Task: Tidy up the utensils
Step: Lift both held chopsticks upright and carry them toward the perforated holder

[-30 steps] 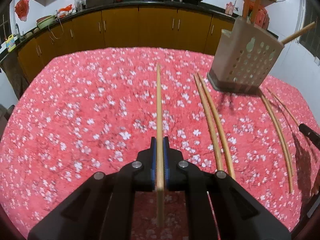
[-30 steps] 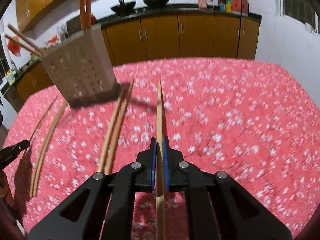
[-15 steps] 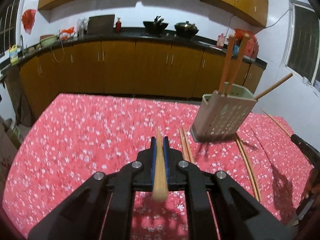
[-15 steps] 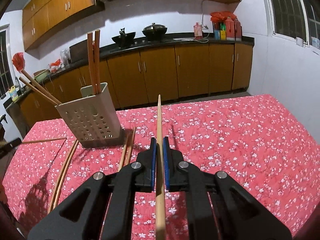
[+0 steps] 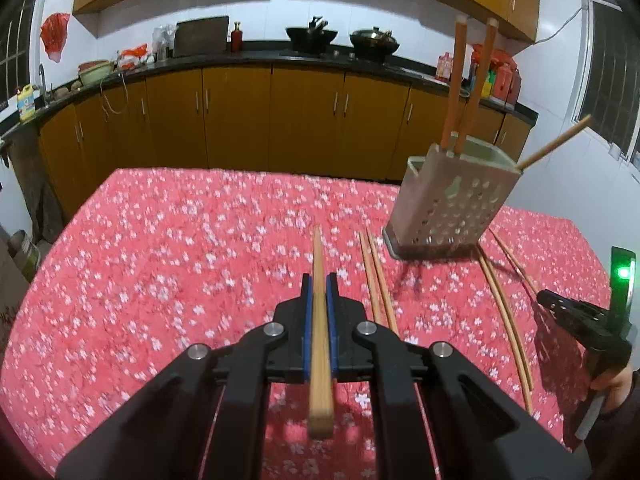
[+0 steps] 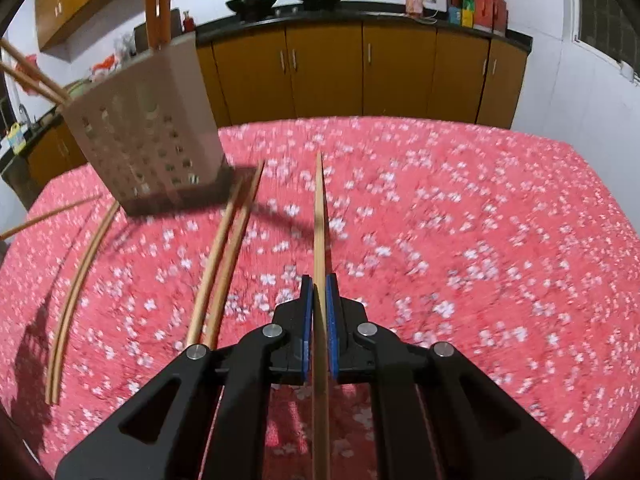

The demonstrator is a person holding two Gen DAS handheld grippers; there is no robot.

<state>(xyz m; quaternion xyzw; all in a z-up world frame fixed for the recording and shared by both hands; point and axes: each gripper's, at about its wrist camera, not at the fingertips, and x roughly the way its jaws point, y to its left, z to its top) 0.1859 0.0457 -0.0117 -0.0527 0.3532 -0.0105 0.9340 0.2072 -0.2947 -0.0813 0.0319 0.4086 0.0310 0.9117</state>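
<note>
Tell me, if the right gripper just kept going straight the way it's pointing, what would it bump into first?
Probably only the red flowered tablecloth. The right gripper, shut on a chopstick, points down at bare cloth; the perforated utensil holder and the loose chopstick pair lie off to the left. Depth is hard to judge.

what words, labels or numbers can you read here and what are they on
No text can be read in either view.
Yellow bottle by the sink: has a label, too small and blurred.
Bottles on the counter: labels too small.
Boxes on the counter: print blurred.
Holder, chopsticks and tablecloth: no lettering, only holes and a flower print.
</note>
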